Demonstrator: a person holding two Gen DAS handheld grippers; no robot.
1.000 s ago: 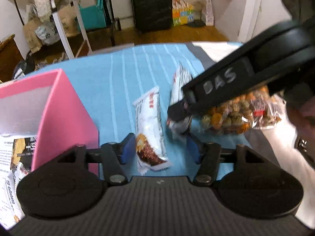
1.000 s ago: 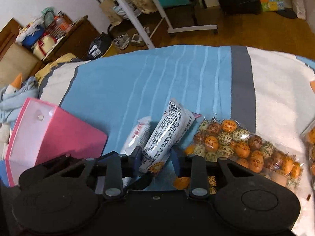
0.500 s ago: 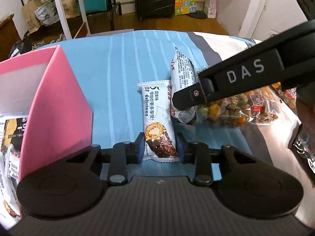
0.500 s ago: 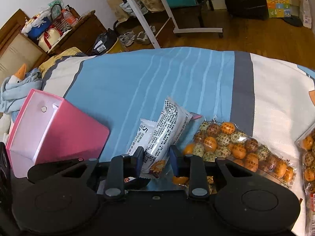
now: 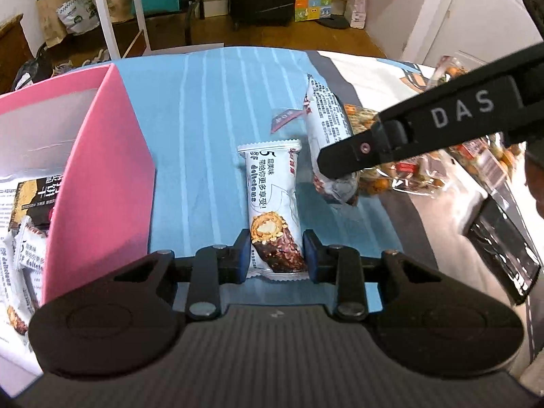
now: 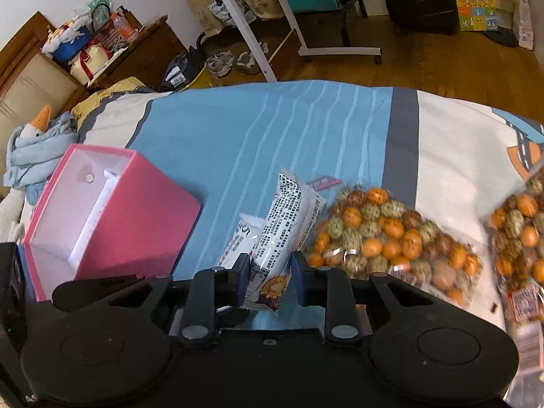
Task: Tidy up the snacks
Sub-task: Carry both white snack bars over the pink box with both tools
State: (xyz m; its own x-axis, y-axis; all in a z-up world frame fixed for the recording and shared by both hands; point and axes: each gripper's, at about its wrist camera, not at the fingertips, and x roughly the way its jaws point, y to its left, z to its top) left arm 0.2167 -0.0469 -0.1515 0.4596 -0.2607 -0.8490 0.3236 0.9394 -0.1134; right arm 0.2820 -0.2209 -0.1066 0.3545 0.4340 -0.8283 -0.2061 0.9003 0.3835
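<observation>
My left gripper (image 5: 276, 255) is shut on the lower end of a white snack bar (image 5: 273, 197) with a chocolate roll printed on it. To its right, my right gripper (image 6: 268, 272) is shut on a second white bar (image 6: 289, 217), whose printed back faces up. In the left wrist view that second bar (image 5: 326, 125) hangs tilted under the right gripper's black finger (image 5: 391, 136). The first bar (image 6: 238, 241) shows just left of the second in the right wrist view. An open pink box (image 5: 98, 170) (image 6: 112, 210) stands on the left with similar bars (image 5: 20, 244) inside.
Both hands work over a blue striped bedsheet (image 5: 210, 108). A clear bag of orange and green coated nuts (image 6: 384, 238) lies right of the bars, with another such bag (image 6: 520, 231) at the right edge. A small dark red wrapper (image 6: 323, 182) lies beyond them. Furniture and bags crowd the floor behind.
The left gripper's jaws closed onto the chocolate roll bar. The right gripper rose with its bar, whose far end came off the sheet. The pink box shows more in both views.
</observation>
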